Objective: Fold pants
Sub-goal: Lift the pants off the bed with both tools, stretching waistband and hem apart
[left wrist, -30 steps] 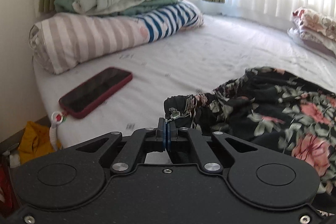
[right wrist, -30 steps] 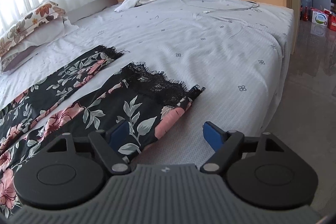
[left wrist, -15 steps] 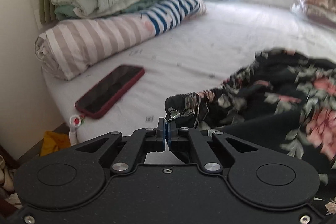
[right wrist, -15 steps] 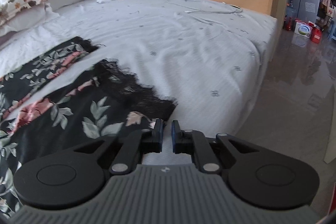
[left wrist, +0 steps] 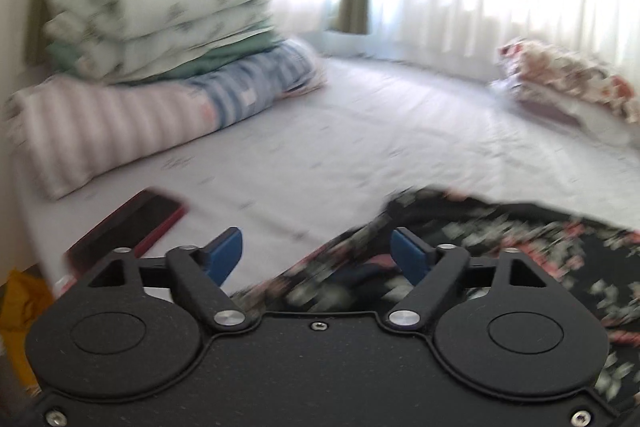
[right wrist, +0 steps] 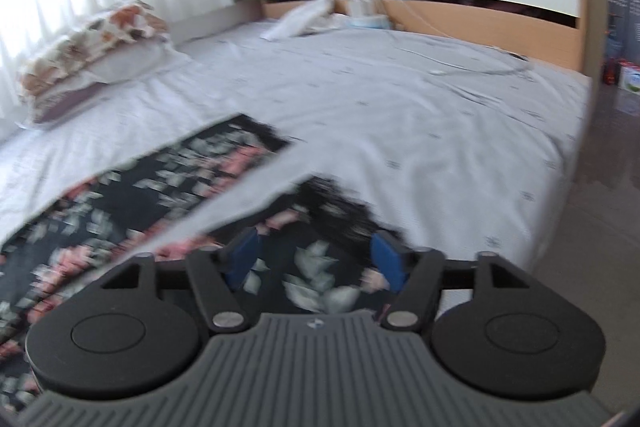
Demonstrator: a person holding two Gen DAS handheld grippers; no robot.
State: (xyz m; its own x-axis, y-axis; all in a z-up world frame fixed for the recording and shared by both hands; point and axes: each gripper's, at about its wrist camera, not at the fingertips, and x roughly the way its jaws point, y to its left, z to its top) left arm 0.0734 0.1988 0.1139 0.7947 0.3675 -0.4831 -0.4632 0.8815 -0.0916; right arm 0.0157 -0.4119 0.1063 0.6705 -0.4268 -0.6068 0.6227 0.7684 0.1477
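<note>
Two claws hang over the bed (right wrist: 440, 115), one at each end of the floral pants (right wrist: 132, 203), and this placing makes sense for a fold along the length: each end needs its own grip so the cloth can travel evenly. The pants lie flat on the sheet, with the waist end under the left claw (left wrist: 316, 251) and the near leg with its black lace hem (right wrist: 336, 203) under the right claw (right wrist: 314, 259); the other leg stretches away toward ten o'clock in the right view. Both pictures are blurred. The jaws of the left claw have just been opening and now stand wide apart; the waistband shows in the gap, but no pad presses on it. The right claw's jaws have also just been opening and are spread wide above the leg, pinching nothing. A red phone (left wrist: 128, 227) lies at nine o'clock from the left claw, near the bed edge, apart from the pants. No fold seems made yet.
</note>
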